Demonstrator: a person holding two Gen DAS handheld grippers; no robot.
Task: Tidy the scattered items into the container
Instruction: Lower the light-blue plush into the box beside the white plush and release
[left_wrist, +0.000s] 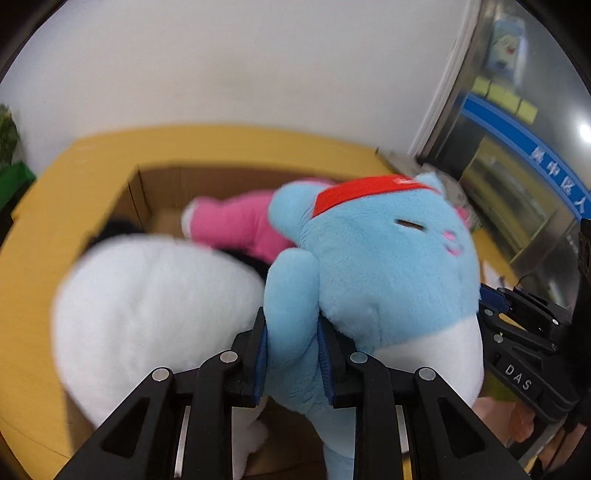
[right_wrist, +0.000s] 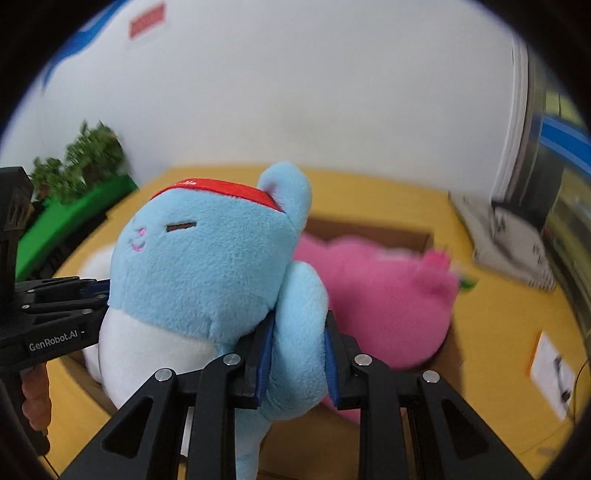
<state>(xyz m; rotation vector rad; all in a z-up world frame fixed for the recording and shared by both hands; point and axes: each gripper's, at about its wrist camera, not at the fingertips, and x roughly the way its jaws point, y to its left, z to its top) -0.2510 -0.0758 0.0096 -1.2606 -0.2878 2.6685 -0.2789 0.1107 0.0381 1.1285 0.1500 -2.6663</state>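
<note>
- Over the open cardboard box: blue plush cat hanging in mid-air, red headband on, eyes stitched shut, white belly showing.
- Left gripper pinching one blue arm of the plush between its blue pads, arm fabric squashed in tight.
- Right gripper doing the same on the other arm, pads pressed into the fluff.
- From the left wrist view, right gripper poking in at the right edge, nose up against the plush's side; from the right wrist view, left gripper coming in from the left, bit of a hand wrapped on its handle.
- Down in the box already: pink plush lying on its side, plus a big white plush beside it with something dark at its far edge, too blurry to call.
- Box sitting on a yellow table, white wall behind.
- Off to the side: green plant, some papers near the table's far right corner.
</note>
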